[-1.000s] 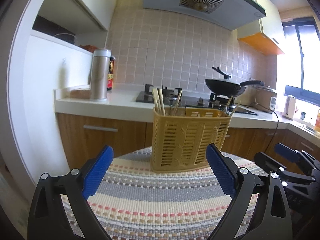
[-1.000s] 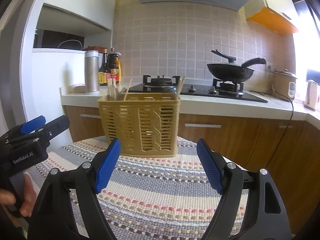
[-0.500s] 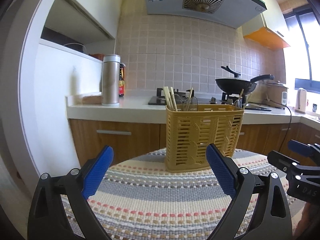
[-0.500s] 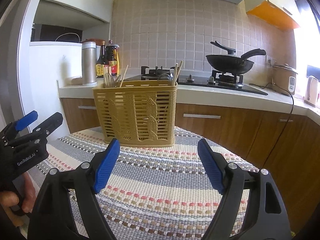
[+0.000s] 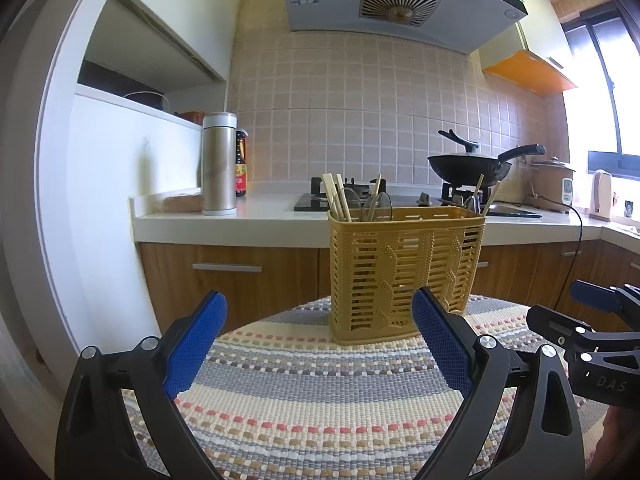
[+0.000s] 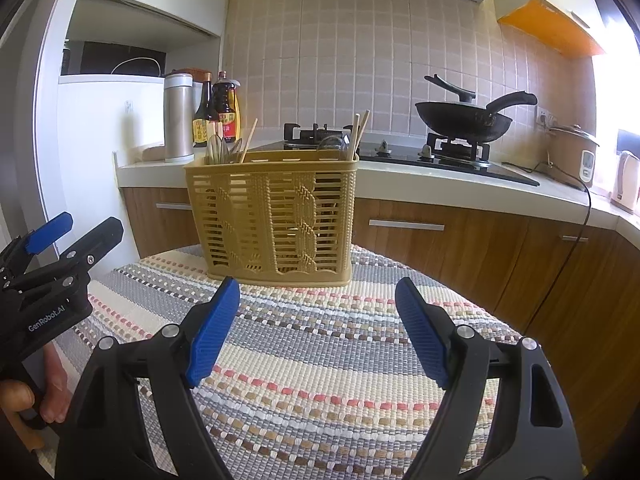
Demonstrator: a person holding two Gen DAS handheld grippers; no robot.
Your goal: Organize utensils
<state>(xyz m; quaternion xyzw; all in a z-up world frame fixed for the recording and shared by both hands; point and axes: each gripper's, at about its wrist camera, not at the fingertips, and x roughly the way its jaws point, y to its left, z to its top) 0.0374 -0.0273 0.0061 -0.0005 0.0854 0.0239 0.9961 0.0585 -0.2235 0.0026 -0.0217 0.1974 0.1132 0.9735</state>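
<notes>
Both tongs, left tongs (image 5: 316, 344) and right tongs (image 6: 316, 332), apart, empty. Light basket (image 6: 272, 216) on mat (image 6: 320, 360) may tip if chopsticks (image 6: 358, 132) pulled sideways.

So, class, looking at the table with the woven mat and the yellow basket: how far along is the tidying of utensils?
Done: wooden chopsticks and some metal utensils already stand in the yellow slatted plastic basket on the striped woven mat. In hand: nothing; the left gripper and right gripper are both open and empty. Left: no loose utensils show on the mat, so it looks nearly or fully finished.
</notes>
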